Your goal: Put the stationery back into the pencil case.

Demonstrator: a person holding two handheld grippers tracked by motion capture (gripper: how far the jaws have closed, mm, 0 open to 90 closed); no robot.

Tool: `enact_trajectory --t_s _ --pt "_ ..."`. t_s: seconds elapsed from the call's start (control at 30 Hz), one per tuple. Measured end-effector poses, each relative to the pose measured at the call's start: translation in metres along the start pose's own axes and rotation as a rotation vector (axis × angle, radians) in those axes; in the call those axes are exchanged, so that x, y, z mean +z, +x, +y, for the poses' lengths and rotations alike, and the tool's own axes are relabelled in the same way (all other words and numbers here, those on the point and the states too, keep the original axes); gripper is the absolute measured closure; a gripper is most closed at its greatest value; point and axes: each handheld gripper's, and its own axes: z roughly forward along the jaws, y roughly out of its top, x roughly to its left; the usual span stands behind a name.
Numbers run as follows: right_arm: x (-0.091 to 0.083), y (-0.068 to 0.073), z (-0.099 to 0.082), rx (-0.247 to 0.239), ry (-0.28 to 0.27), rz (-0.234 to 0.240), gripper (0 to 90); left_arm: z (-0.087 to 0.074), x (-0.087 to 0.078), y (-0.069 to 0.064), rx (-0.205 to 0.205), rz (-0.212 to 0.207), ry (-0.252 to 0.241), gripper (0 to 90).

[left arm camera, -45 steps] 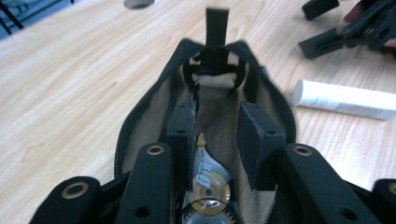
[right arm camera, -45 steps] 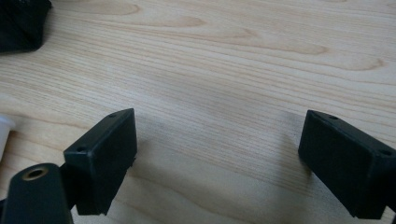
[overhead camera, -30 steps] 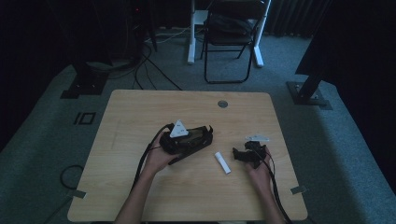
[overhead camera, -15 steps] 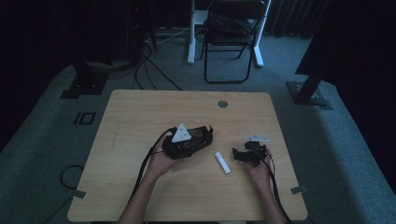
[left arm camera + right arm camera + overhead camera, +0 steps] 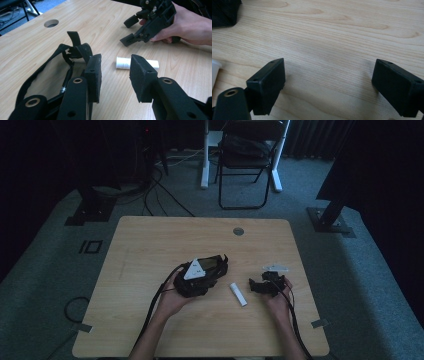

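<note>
Now, from the high view, the left gripper [image 5: 220,265] is seen lying low over the wooden table [image 5: 150,250], cradled in the left hand [image 5: 172,297], while the right gripper [image 5: 254,286] is held in the right hand [image 5: 277,297] close by. A small white tube [image 5: 238,293] is found flat on the table between the two grippers, touched by neither.

Over in the left gripper view, the jaws are parted with nothing pinched between them. The white tube [image 5: 137,63] is spotted just beyond the right-hand jaw, partly hidden behind its pad. A black strap [image 5: 62,56] is draped on the wood beside the left-hand jaw, and the right gripper [image 5: 130,31] is seen farther off, its jaws spread.

Across in the right gripper view, the jaws are held wide apart over bare wood, nothing grasped, and a sliver of the white tube [image 5: 215,71] is caught at the edge, outside the left-hand jaw.
</note>
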Motion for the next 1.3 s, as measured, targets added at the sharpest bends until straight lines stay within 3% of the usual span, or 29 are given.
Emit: enact_trajectory --t_s 0.17,0.43,0.7,0.97,1.3 --pt "-0.001 0.0 -0.001 -0.004 0.001 0.006 11.8 -0.002 0.001 -0.004 -0.003 -0.004 -0.006 61.4" --pt "-0.006 0.006 -0.002 -0.019 -0.009 0.002 20.1 -0.006 0.002 -0.011 0.007 0.002 -0.014 61.0" --pt "-0.018 0.014 -0.001 -0.026 -0.056 0.012 25.8 -0.013 0.002 -0.014 0.001 0.009 -0.014 61.0" --pt "-0.028 0.021 -0.001 -0.021 -0.087 0.064 30.9 -0.02 0.003 -0.017 -0.007 0.008 -0.01 60.9" --pt "-0.04 0.031 -0.004 -0.033 -0.117 0.094 34.0 -0.03 0.004 -0.02 -0.021 0.016 -0.015 60.9"
